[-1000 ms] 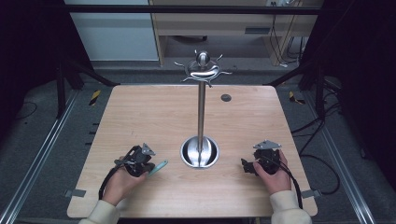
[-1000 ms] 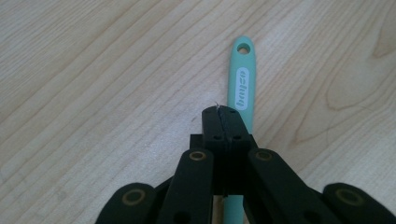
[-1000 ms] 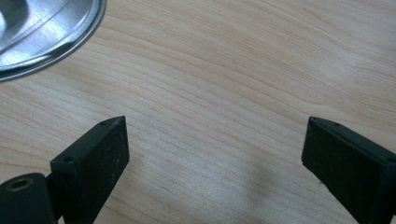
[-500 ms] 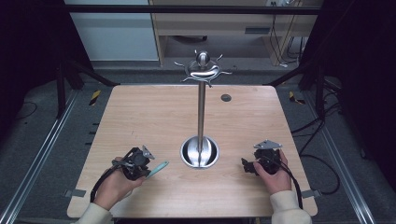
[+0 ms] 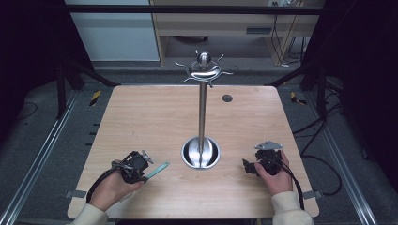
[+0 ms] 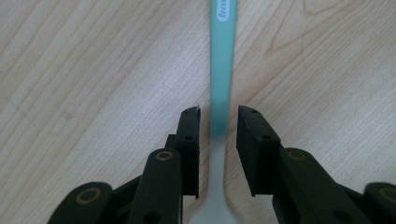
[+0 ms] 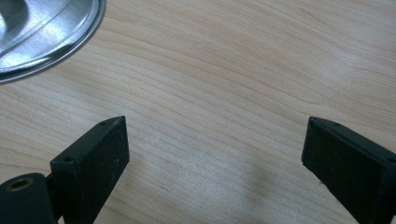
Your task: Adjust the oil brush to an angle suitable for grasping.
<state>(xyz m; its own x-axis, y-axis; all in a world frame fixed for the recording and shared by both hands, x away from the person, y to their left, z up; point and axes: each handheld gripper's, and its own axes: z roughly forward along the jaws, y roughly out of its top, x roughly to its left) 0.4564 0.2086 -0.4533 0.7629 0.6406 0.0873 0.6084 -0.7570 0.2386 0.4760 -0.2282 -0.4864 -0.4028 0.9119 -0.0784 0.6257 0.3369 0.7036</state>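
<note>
Wood table (image 5: pixel 155 117), grey floor (image 5: pixel 42 140); left tool (image 6: pixel 218 122) parting around toothbrush (image 6: pixel 220 60); right tool (image 7: pixel 215 140) spread.

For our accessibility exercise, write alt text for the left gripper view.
A teal utensil handle lies on the wooden table between the left gripper's two black jaws, which have just been opening and stand slightly clear of it on both sides.

toothbrush (image 6: pixel 220 70) blurred, both ends cropped

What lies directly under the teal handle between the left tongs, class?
Bare wooden table lies under the teal handle, which rests flat on it. The left tongs have just been opening, their pads clear of it. The strip of wood beneath the handle itself is covered.
</note>
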